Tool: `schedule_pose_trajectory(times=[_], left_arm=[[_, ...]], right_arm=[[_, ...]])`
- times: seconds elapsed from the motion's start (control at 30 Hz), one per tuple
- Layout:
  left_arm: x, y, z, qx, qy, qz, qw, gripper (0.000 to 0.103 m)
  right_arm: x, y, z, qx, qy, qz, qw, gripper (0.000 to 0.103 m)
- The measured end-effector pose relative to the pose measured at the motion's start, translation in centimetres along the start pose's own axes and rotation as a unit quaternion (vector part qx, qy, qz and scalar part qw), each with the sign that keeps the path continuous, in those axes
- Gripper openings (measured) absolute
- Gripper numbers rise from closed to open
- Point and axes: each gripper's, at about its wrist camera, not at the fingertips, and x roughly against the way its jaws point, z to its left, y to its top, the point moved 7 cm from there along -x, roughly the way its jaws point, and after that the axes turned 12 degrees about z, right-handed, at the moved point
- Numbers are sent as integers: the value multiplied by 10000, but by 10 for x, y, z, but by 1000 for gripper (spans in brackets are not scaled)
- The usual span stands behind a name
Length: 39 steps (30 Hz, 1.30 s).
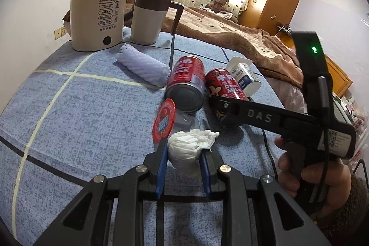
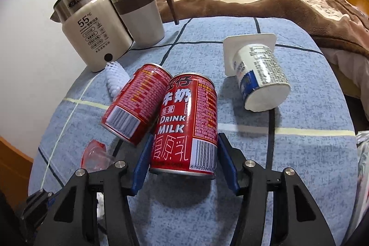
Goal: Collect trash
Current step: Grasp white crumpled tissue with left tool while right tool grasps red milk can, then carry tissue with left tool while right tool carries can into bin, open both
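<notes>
My left gripper (image 1: 183, 150) is shut on a crumpled white tissue (image 1: 189, 149), its blue pads pressing both sides, low over the blue cloth. My right gripper (image 2: 184, 153) has its pads around a red milk can (image 2: 186, 123) lying on the cloth; the left pad touches it, and a small gap shows at the right pad. A second red can (image 2: 136, 103) leans against it on the left. A white yogurt cup (image 2: 258, 75) lies on its side to the right. A clear cup with a red lid (image 1: 164, 121) and a white foam net (image 1: 143, 65) lie nearby.
A beige kettle (image 1: 96, 15) and a beige mug (image 1: 150, 15) stand at the table's far left. A black cord (image 1: 171, 50) runs across the blue cloth (image 1: 80, 119). A bed with a brown blanket (image 1: 230, 31) lies beyond the table. A plastic bag (image 2: 363, 176) hangs at the right edge.
</notes>
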Motion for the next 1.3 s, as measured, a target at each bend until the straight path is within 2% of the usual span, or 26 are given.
schedule_pose_trajectory(times=[0.17, 0.3, 0.67, 1.3], left_arm=[[3, -1, -5, -44, 9, -38, 10000, 27], [4, -2, -9, -69, -11, -38, 10000, 27], [10, -4, -29, -230, -51, -85, 9997, 27], [9, 2, -102, -896, -218, -138, 9956, 27]], right_arm=[[12, -7, -4, -12, 145, -178, 9997, 55], [19, -14, -9, -32, 70, -269, 9996, 55], [52, -37, -18, -70, 350, -601, 9976, 55], [119, -73, -84, -399, -145, -1063, 9934, 55]])
